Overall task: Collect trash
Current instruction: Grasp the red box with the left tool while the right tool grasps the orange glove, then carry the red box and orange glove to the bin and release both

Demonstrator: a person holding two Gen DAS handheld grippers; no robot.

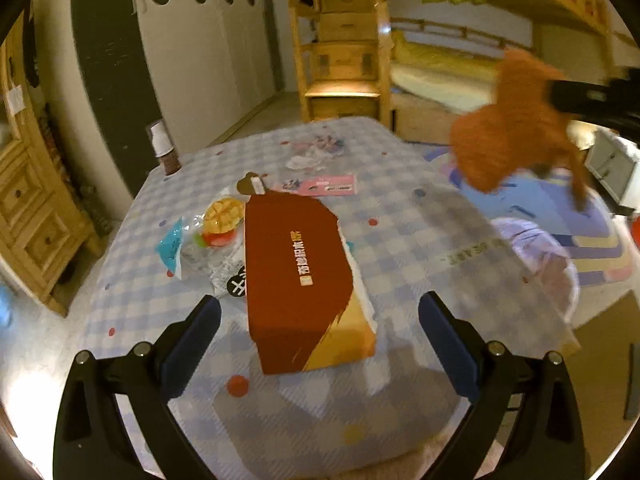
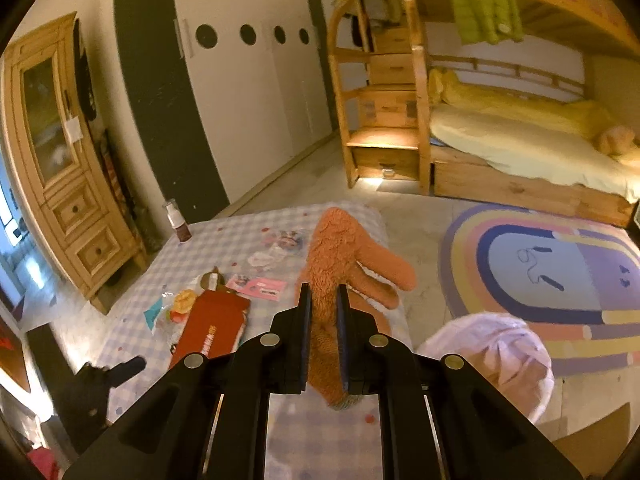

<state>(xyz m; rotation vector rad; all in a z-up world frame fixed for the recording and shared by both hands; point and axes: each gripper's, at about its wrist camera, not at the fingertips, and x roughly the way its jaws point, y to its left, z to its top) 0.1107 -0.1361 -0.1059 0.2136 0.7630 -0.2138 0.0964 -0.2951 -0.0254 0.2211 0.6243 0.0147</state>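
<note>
Clamped between the right gripper's (image 2: 324, 312) nearly closed pads, an orange plush toy (image 2: 340, 264) hangs in the air above the checked table (image 2: 224, 240), its legs trailing toward 1 o'clock. From the left wrist view, the left gripper (image 1: 320, 312) stands wide apart and empty above a red torn carton (image 1: 296, 276) at the table's centre. Clear fruit wrappers (image 1: 216, 232) lie just beside the carton at 10 o'clock, and a pink slip (image 1: 324, 184) sits at 12 o'clock. A white-lined bin (image 2: 492, 356) stands off the table edge at 3 o'clock.
</note>
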